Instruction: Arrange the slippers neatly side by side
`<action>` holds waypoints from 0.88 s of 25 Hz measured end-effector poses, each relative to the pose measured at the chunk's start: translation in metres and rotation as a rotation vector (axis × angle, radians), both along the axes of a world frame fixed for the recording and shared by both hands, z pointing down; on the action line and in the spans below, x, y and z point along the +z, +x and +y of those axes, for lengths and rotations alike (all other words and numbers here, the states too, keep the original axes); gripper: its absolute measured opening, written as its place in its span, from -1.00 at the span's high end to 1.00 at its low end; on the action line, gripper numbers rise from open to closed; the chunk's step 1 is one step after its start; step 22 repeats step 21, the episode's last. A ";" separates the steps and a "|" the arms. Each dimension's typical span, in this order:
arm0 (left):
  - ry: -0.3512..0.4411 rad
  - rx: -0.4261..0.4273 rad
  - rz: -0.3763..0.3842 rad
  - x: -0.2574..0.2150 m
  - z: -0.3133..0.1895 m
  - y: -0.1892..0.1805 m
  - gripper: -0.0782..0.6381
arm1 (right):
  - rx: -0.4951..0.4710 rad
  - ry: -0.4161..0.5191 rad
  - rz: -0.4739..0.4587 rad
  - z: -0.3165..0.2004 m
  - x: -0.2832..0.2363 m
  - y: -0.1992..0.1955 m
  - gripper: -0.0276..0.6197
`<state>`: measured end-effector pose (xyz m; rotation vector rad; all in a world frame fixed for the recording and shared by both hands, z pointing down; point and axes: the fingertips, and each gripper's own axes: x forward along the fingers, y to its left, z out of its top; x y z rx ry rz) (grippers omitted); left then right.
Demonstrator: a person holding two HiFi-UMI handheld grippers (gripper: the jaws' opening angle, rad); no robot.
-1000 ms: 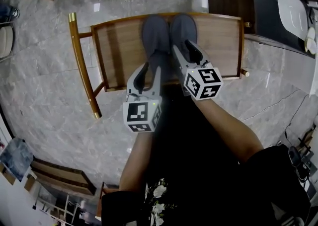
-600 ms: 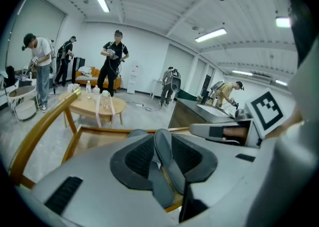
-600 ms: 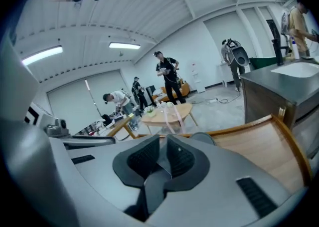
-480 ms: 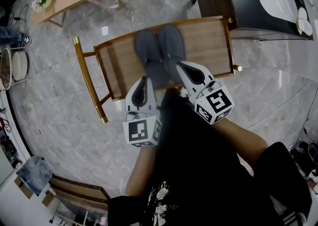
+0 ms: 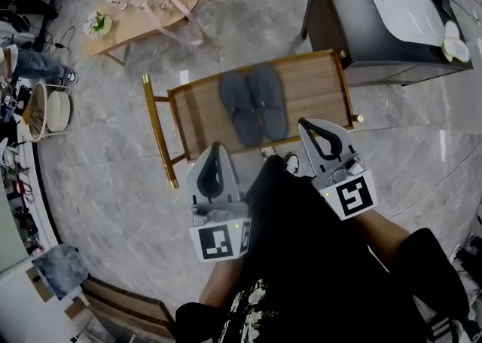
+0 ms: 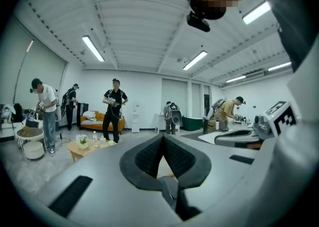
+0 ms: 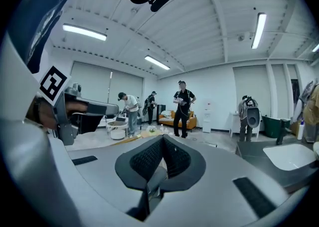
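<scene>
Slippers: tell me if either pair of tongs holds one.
No; the slippers lie side by side on the bench, and the left tongs and right tongs are shut and empty.

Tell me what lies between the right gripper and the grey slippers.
In the head view, only a bare strip of the wooden rack shows between the slippers and the right gripper, jaws just closed, empty.

No legible txt, seemingly.
</scene>
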<state>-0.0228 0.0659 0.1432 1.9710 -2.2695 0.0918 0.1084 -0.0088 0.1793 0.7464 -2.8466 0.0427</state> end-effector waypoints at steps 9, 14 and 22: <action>0.039 0.004 -0.011 -0.017 0.011 0.019 0.77 | -0.004 0.125 -0.082 0.012 -0.046 0.008 0.92; 0.070 0.017 -0.072 -0.029 0.010 0.026 0.77 | -0.015 0.150 -0.089 0.013 -0.055 0.012 0.92; 0.070 0.024 -0.084 -0.029 0.011 0.030 0.77 | -0.014 0.161 -0.110 0.014 -0.062 0.012 0.92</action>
